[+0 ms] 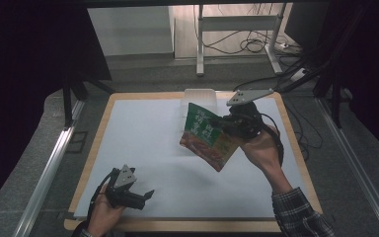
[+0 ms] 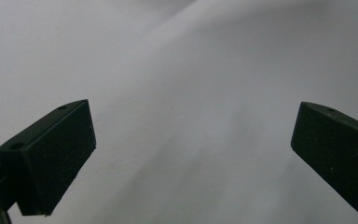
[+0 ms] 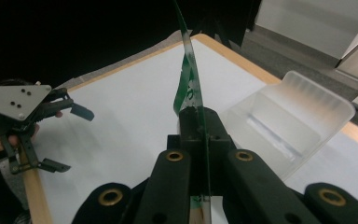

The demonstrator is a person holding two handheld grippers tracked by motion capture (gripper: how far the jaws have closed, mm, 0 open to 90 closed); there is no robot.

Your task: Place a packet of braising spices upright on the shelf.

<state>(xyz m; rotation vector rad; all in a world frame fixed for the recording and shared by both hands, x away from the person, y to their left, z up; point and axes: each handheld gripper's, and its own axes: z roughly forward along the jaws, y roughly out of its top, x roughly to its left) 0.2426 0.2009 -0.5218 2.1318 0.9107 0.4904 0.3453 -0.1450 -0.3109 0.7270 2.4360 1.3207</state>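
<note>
Above the white surface (image 1: 148, 143), my right gripper (image 1: 227, 123) pinches a green food packet (image 1: 208, 137); my left gripper (image 1: 140, 197) rests spread near the front edge.

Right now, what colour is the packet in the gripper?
The packet is green on top, orange-red below; clearest in the high view.
</note>
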